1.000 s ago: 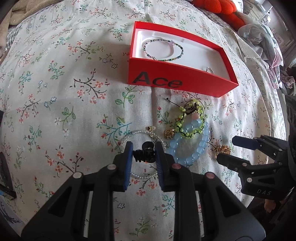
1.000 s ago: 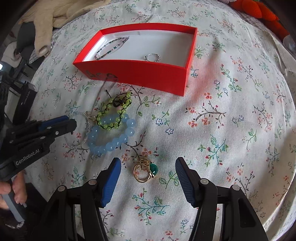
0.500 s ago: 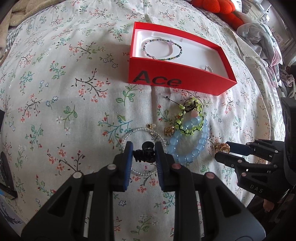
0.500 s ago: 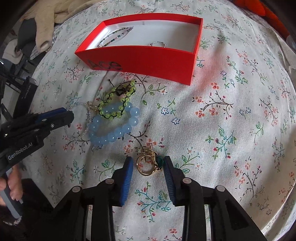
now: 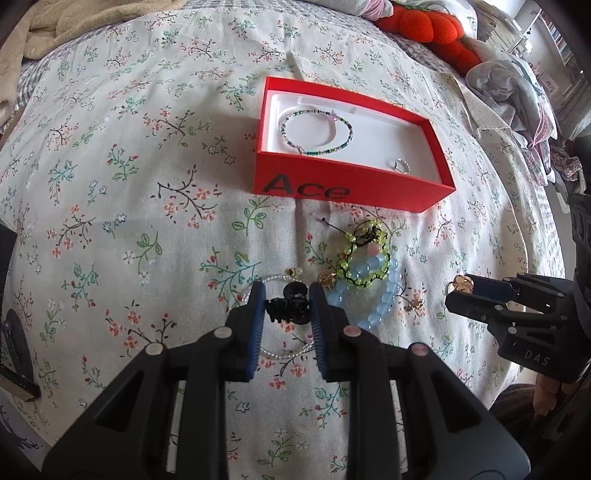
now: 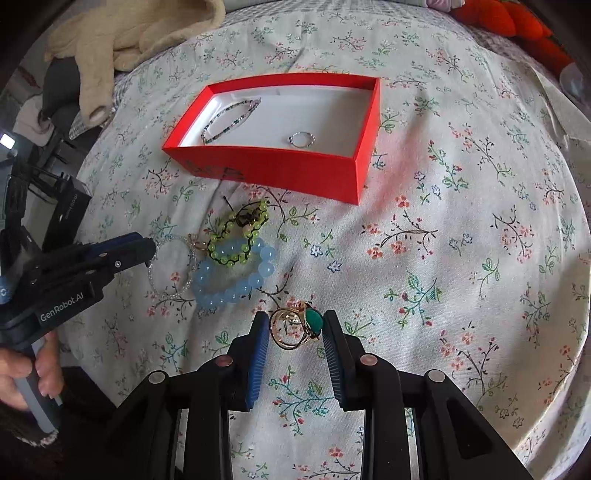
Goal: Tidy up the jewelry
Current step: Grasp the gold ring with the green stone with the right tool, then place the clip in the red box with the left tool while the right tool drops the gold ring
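My left gripper [image 5: 287,308] is shut on a small black claw clip [image 5: 286,306], above a clear beaded bracelet [image 5: 284,350]. My right gripper [image 6: 295,328] is shut on a gold ring with a green stone [image 6: 297,326], lifted just off the bedspread; it shows in the left wrist view [image 5: 461,290] too. A blue bead bracelet [image 6: 236,277] and a lime-green bead bracelet [image 6: 236,236] lie between the grippers. The red box [image 5: 347,192] holds a thin beaded bracelet [image 5: 317,133] and a silver ring [image 5: 402,165].
A small gold earring [image 5: 417,303] lies by the blue bracelet. A cream blanket [image 6: 122,33] lies at the far left and an orange plush [image 5: 424,26] at the far right. A black box [image 6: 68,214] stands off the bed's left edge.
My right gripper has closed on the gold ring and raised it slightly. My left gripper keeps its hold on the black clip and has barely moved.
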Available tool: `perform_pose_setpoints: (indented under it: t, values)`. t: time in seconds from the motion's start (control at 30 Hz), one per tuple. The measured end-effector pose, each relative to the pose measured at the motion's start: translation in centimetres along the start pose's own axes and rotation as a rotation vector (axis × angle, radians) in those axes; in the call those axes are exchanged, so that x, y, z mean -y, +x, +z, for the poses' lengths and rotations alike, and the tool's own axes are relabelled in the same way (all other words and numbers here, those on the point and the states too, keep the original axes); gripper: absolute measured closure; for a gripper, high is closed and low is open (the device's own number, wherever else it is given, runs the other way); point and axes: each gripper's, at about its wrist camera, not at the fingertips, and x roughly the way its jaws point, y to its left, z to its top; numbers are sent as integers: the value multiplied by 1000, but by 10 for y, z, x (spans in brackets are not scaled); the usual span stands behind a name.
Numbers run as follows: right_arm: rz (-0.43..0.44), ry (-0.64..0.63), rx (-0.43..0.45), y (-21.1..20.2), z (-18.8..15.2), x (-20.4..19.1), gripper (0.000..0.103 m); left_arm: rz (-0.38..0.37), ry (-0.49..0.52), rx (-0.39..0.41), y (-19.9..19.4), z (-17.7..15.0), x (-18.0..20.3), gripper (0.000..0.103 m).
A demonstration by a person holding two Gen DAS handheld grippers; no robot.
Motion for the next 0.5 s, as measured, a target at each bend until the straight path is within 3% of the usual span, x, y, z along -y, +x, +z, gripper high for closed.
perform_pose_setpoints:
  t: [0.5]
  values:
    - [7,74,148,-22,42,8,73,-14,-37,142,-15,37,5,77]
